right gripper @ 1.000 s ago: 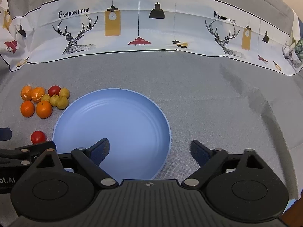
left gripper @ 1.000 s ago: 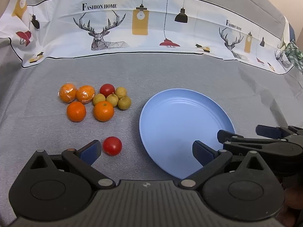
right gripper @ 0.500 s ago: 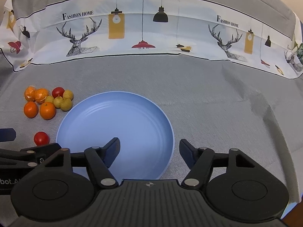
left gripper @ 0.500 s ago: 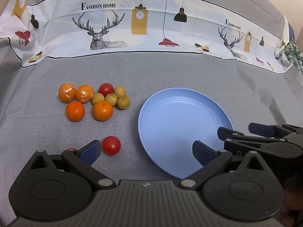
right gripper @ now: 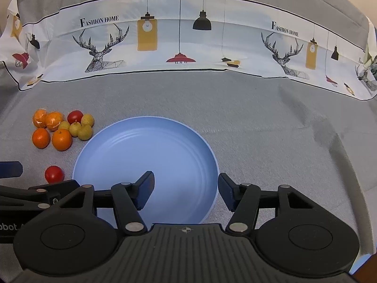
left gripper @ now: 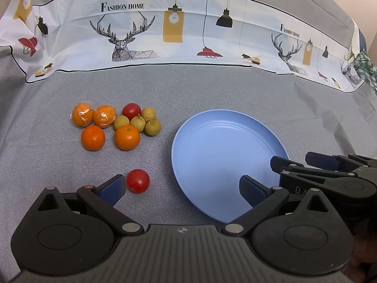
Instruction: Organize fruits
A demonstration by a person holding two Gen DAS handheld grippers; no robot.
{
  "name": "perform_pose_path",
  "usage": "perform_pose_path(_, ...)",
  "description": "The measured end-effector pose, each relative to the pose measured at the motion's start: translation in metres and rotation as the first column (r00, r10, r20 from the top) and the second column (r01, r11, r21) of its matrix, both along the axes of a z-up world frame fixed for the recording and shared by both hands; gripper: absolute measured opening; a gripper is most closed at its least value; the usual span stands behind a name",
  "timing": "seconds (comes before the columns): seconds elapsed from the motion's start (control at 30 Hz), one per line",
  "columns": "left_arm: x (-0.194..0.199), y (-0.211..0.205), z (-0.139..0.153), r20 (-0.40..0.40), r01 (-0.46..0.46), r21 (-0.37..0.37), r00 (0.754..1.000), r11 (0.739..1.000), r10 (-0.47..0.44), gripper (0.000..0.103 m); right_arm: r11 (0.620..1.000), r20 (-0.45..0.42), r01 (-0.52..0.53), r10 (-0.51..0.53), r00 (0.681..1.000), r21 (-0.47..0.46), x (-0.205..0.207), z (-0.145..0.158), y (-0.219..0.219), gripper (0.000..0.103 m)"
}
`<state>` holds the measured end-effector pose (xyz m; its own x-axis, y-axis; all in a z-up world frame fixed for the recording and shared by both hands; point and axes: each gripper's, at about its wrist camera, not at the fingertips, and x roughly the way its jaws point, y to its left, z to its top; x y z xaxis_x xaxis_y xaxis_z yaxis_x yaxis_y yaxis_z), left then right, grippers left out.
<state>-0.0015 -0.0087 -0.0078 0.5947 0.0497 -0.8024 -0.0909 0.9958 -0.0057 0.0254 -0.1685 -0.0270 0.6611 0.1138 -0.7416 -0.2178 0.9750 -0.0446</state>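
Note:
An empty blue plate (left gripper: 226,146) lies on the grey cloth; it also shows in the right wrist view (right gripper: 146,151). Left of it is a cluster of fruit: oranges (left gripper: 127,137), two of them wrapped (left gripper: 104,116), small yellow-green fruits (left gripper: 153,127) and a red tomato (left gripper: 131,110). A lone red tomato (left gripper: 137,180) lies just beside the left finger of my open, empty left gripper (left gripper: 181,189). My right gripper (right gripper: 186,189) is open and empty, its jaws straddling the plate's near right rim.
A printed cloth band with deer and lamps (left gripper: 188,30) runs along the back. The fruit cluster (right gripper: 61,129) and lone tomato (right gripper: 54,174) show at left in the right wrist view. Grey cloth (right gripper: 282,129) stretches right of the plate.
My right gripper's jaws have narrowed and it has shifted right over the plate's near rim. My left gripper has crept forward toward the lone tomato.

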Motion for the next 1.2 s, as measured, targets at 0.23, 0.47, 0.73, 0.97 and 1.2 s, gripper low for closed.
perform_pose_path(0.23, 0.001, 0.002, 0.002, 0.006, 0.004, -0.017, 1.000, 1.000, -0.004, 0.102, 1.000, 0.005, -0.003, 0.003, 1.000, 0.003, 0.000, 0.002, 0.000, 0.058)
perform_pose_path(0.47, 0.000, 0.000, 0.003, 0.037, 0.022, -0.028, 0.999, 0.999, -0.021, 0.097, 1.000, 0.013, -0.007, 0.007, 1.000, 0.005, -0.001, 0.003, 0.001, 0.053)
perform_pose_path(0.73, 0.002, 0.003, 0.005, 0.028, 0.036, -0.051, 0.999, 0.998, -0.034, 0.065, 1.000, 0.018, -0.009, 0.009, 1.000, 0.014, -0.001, 0.003, 0.001, 0.034)
perform_pose_path(0.97, 0.008, 0.038, 0.026, 0.057, 0.019, -0.176, 0.998, 0.984, -0.009, 0.027, 0.999, 0.046, -0.004, 0.002, 0.999, 0.046, 0.000, 0.009, 0.001, 0.025)
perform_pose_path(1.2, 0.031, 0.150, 0.038, 0.031, -0.190, -0.334, 0.977, 0.923, 0.212, 0.025, 0.989, 0.103, -0.087, 0.075, 0.992, 0.117, -0.003, 0.020, 0.021, 0.026)
